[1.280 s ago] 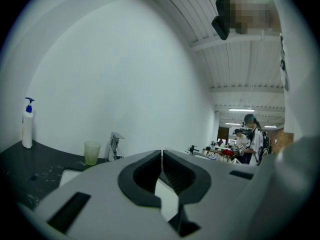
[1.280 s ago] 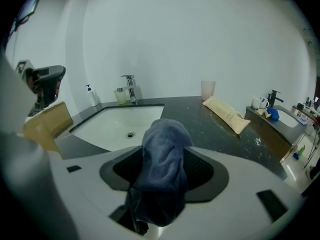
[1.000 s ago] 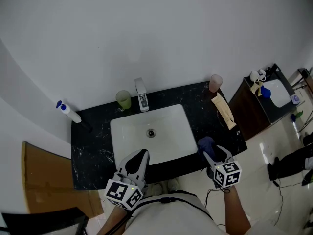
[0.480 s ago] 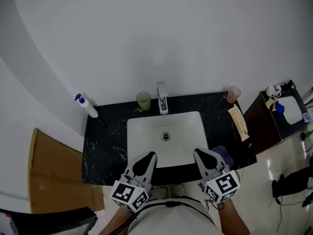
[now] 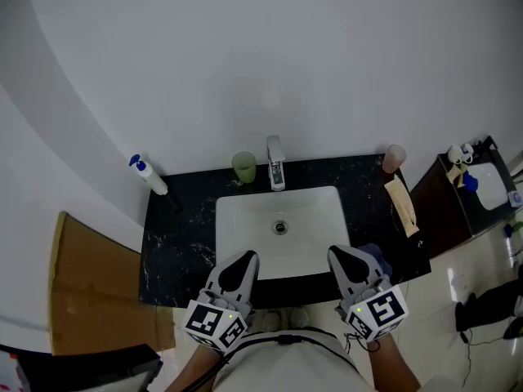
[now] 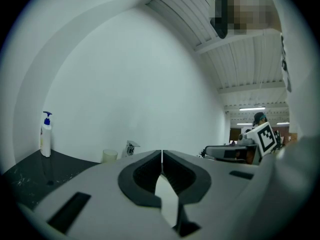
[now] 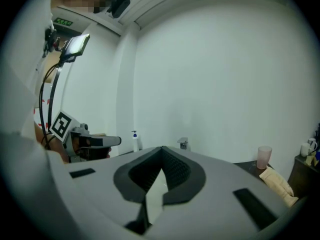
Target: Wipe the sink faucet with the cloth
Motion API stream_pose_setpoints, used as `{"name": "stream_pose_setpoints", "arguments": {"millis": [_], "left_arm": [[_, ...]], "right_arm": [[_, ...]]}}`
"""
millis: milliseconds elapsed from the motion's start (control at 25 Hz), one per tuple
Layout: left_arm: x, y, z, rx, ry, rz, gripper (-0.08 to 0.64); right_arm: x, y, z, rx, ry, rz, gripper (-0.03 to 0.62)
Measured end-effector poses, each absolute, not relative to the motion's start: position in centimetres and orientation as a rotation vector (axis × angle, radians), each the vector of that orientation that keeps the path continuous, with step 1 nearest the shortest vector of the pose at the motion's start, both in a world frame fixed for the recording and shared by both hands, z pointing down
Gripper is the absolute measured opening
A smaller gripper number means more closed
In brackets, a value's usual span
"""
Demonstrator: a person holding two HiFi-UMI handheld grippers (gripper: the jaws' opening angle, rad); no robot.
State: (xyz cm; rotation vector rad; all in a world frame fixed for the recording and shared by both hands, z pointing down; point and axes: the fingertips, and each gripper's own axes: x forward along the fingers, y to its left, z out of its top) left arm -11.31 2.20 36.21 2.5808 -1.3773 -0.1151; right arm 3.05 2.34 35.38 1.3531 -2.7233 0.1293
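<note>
Having lifted off blue cloth (image 5: 377, 256) since earlier, right gripper (image 5: 337, 254) jaws shut, empty; left gripper (image 5: 248, 258) likewise shut.

The chrome faucet (image 5: 276, 171) stands upright behind the white basin (image 5: 237, 219). The blue cloth (image 5: 375, 256) lies bunched near the black tabletop's (image 5: 176, 235) front right edge.

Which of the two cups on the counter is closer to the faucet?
The green cup, standing just left of the faucet. The pink cup stands far off at the back right corner of the counter.
</note>
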Motion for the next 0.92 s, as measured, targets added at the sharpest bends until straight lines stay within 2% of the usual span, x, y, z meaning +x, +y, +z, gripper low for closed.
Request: {"name": "stream_pose_setpoints", "arguments": {"millis": [920], "left_arm": [[-10.6, 1.3, 35.8, 2.569, -1.405, -0.089, 0.011]], "right_arm": [[3.6, 1.4, 35.1, 1.343, -2.732, 0.120, 0.005]]}}
